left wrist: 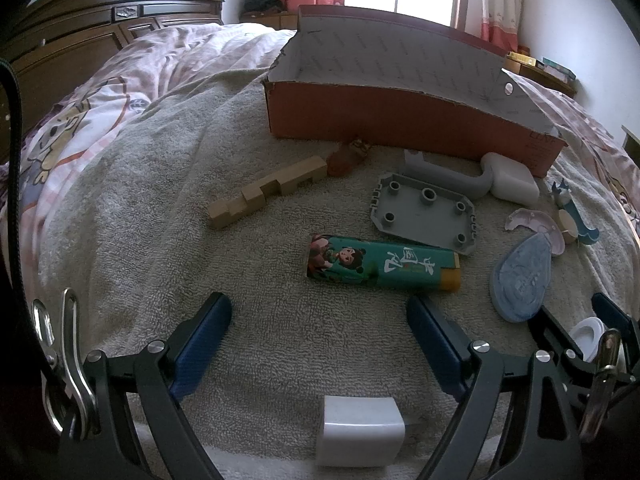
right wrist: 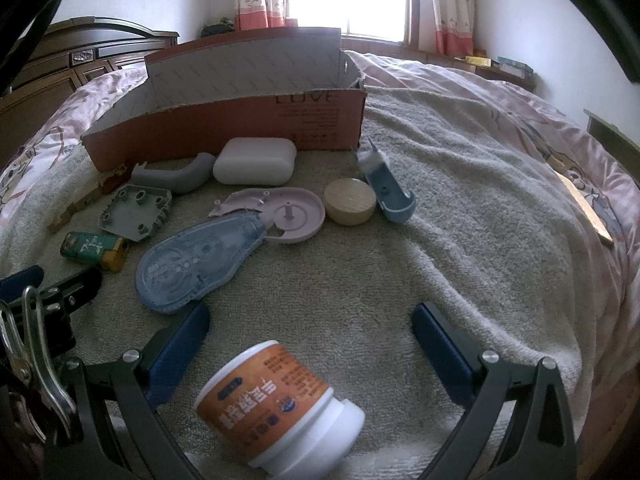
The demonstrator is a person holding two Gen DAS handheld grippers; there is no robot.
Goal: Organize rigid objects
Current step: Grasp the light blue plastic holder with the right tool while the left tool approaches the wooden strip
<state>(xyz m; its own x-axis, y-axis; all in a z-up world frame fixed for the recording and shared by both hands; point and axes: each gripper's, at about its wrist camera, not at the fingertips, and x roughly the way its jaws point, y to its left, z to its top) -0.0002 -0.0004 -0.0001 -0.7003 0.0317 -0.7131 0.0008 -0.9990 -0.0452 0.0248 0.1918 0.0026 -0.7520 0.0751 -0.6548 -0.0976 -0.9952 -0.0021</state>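
A red cardboard box (left wrist: 400, 120) (right wrist: 224, 120) stands open at the back of a grey towel. Loose objects lie before it: a wooden puzzle piece (left wrist: 264, 192), a green lighter (left wrist: 384, 268) (right wrist: 94, 250), a grey plastic plate (left wrist: 424, 210) (right wrist: 134, 210), a blue teardrop shell (left wrist: 520, 276) (right wrist: 200, 260), a white case (right wrist: 254, 160). My left gripper (left wrist: 320, 336) is open above a white cube (left wrist: 360, 432). My right gripper (right wrist: 310, 344) is open around a lying white jar with an orange label (right wrist: 276, 404), not touching it.
A pink disc shell (right wrist: 290, 212), a wooden puck (right wrist: 350, 202), a blue tape tip (right wrist: 386, 184) and a grey curved handle (right wrist: 176, 174) lie mid-towel. The towel (right wrist: 460, 220) covers a pink quilted bed. A dark wooden headboard (left wrist: 80, 36) stands at the left.
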